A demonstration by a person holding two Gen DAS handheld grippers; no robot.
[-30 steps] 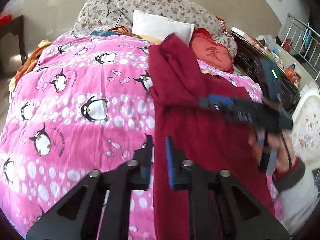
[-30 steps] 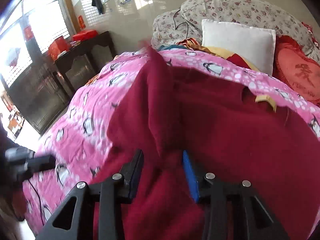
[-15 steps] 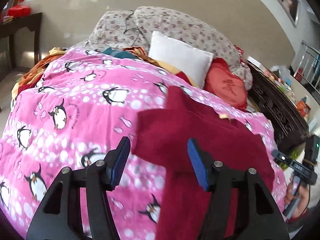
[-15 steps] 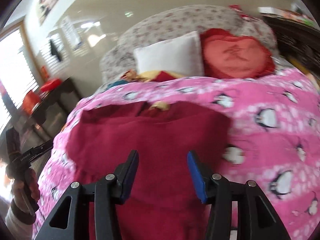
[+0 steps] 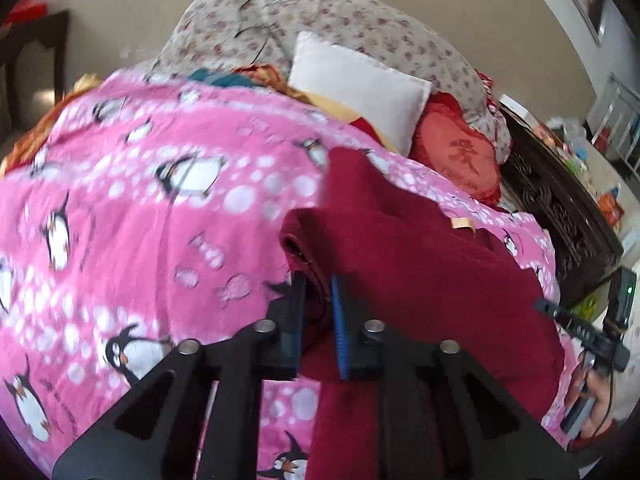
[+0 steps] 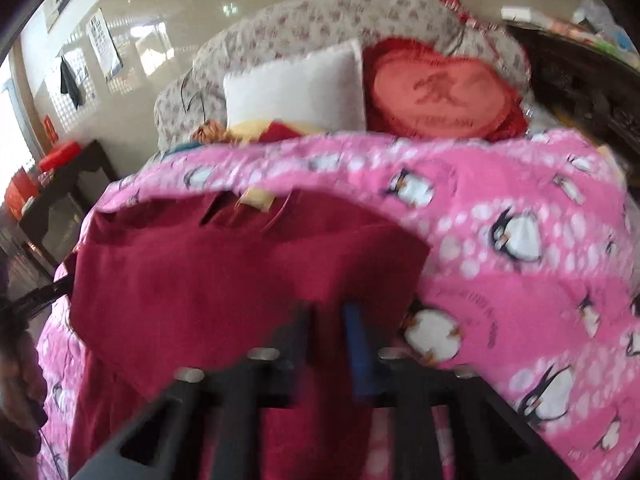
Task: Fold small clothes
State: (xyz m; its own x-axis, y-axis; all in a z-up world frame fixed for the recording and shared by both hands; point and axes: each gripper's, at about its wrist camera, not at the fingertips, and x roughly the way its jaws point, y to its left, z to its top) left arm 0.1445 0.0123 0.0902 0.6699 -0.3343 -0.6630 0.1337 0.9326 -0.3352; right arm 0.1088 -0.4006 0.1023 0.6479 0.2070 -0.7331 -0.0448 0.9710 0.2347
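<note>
A dark red garment [image 5: 420,264] lies spread on a pink penguin blanket [image 5: 140,208] on a bed. My left gripper [image 5: 318,300] is shut on the garment's left folded edge. In the right wrist view the same red garment [image 6: 224,280] lies with a yellow neck label [image 6: 256,197] at its far edge. My right gripper [image 6: 330,320] is shut on the garment's near right edge; the view is blurred. The right gripper also shows in the left wrist view [image 5: 584,332] at the far right, held in a hand.
A white pillow [image 5: 360,84], a red heart cushion [image 5: 460,156] and a floral duvet [image 5: 340,24] lie at the bed's head. A dark carved cabinet [image 5: 560,208] stands right of the bed. A dark side table [image 6: 68,184] stands on the left.
Both grippers were open above the garment half a second ago; now both have closed on its edges, left on the left fold, right on the near right edge.
</note>
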